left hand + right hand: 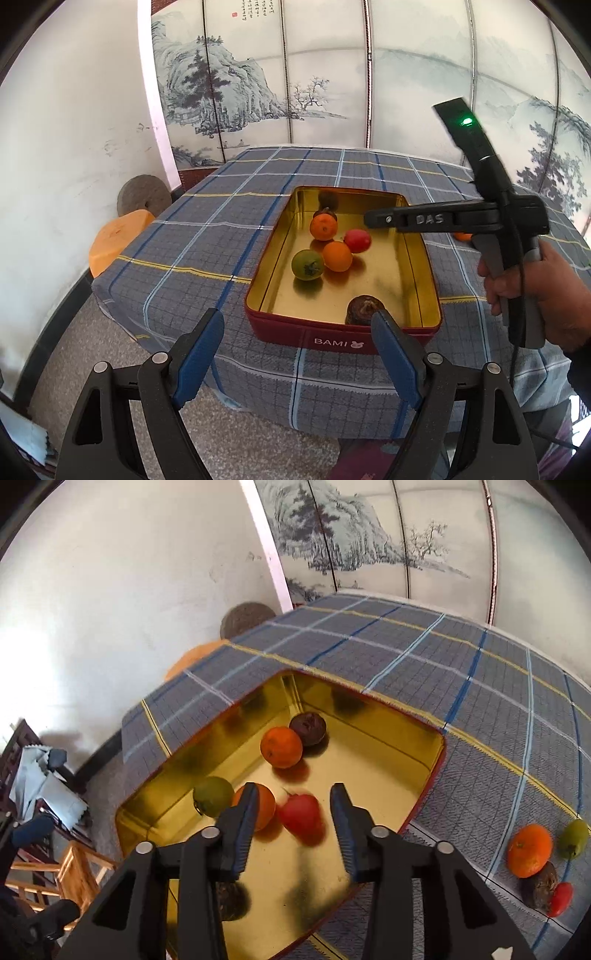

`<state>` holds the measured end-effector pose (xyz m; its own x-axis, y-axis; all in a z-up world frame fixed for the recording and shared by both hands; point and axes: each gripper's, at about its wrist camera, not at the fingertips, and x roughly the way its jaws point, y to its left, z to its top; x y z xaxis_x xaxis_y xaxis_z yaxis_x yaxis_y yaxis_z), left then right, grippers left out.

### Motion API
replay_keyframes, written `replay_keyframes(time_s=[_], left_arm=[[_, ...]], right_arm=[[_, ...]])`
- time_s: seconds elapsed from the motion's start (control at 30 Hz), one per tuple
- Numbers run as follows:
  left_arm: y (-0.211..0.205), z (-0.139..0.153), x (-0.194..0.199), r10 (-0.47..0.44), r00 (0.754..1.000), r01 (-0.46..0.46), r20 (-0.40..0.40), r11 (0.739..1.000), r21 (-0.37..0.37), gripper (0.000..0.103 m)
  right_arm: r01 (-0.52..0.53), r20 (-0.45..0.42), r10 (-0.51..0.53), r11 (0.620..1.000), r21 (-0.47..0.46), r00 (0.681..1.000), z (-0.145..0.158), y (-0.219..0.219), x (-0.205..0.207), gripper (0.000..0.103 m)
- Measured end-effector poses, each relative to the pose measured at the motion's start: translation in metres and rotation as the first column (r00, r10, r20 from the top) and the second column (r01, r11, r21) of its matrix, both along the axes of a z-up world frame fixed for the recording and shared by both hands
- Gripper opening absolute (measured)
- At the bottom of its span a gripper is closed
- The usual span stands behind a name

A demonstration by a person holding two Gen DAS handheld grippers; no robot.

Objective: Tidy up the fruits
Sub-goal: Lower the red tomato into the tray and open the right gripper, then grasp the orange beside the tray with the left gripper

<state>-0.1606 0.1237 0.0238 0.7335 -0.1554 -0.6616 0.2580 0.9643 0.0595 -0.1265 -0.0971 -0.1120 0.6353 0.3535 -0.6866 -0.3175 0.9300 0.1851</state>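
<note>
A red tin with a gold inside [258, 280] [432, 775] stands on the checked tablecloth. It holds two oranges [323, 228] [337, 256], a green fruit [307, 264], a red fruit [357, 240] and dark brown fruits [364, 310]. My right gripper [294, 786] [373, 220] hangs over the tin, open. The red fruit [301, 814] lies on the tin floor just below the gap, clear of the pads. My left gripper [299, 315] stays open and empty in front of the tin's near wall.
On the cloth right of the tin lie an orange [529, 850], a green fruit [573, 837], a dark fruit [540, 886] and a red one [560, 897]. A painted screen [332, 74] backs the table. An orange stool [118, 240] and a stone disc [142, 195] stand at the left.
</note>
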Motion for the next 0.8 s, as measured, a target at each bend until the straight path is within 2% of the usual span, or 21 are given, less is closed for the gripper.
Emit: replay_keyframes(time_s=[0.1,0.23,0.3,0.43,0.5,0.6,0.73,0.8], left_arm=[[-0.005,0.001,-0.002,-0.012,1.000,0.012,0.000,1.000,0.009,0.082],[-0.013,0.003,-0.006,-0.038,0.999,0.038,0.004,0.999,0.020,0.082],[-0.021,0.004,-0.008,-0.060,0.998,0.060,0.006,0.998,0.031,0.082],[-0.040,0.009,-0.008,-0.125,0.992,0.125,-0.003,0.991,0.041,0.082],[-0.053,0.014,-0.007,-0.167,0.986,0.167,-0.009,0.985,0.035,0.082],[-0.080,0.024,-0.001,-0.244,0.969,0.245,-0.025,0.969,0.025,0.082],[-0.125,0.037,0.017,-0.346,0.936,0.345,-0.067,0.938,-0.016,0.082],[-0.152,0.040,0.034,-0.381,0.919,0.379,-0.102,0.925,-0.040,0.082]], right_arm=[[-0.001,0.029,0.000,1.000,0.029,1.000,0.006,-0.008,-0.012,0.038],[0.013,0.082,-0.018,0.998,0.067,0.996,0.011,-0.033,-0.049,0.039],[0.036,0.102,-0.040,0.998,0.045,0.994,0.008,-0.050,-0.070,0.041],[0.145,0.106,-0.137,0.987,-0.065,0.985,-0.005,-0.107,-0.113,0.047],[0.214,0.090,-0.206,0.972,-0.093,0.974,-0.011,-0.140,-0.127,0.049],[0.348,0.066,-0.342,0.926,-0.145,0.937,-0.020,-0.199,-0.145,0.049],[0.435,0.050,-0.435,0.877,-0.205,0.899,-0.034,-0.246,-0.155,0.049],[0.463,0.042,-0.465,0.865,-0.194,0.885,-0.043,-0.264,-0.159,0.050]])
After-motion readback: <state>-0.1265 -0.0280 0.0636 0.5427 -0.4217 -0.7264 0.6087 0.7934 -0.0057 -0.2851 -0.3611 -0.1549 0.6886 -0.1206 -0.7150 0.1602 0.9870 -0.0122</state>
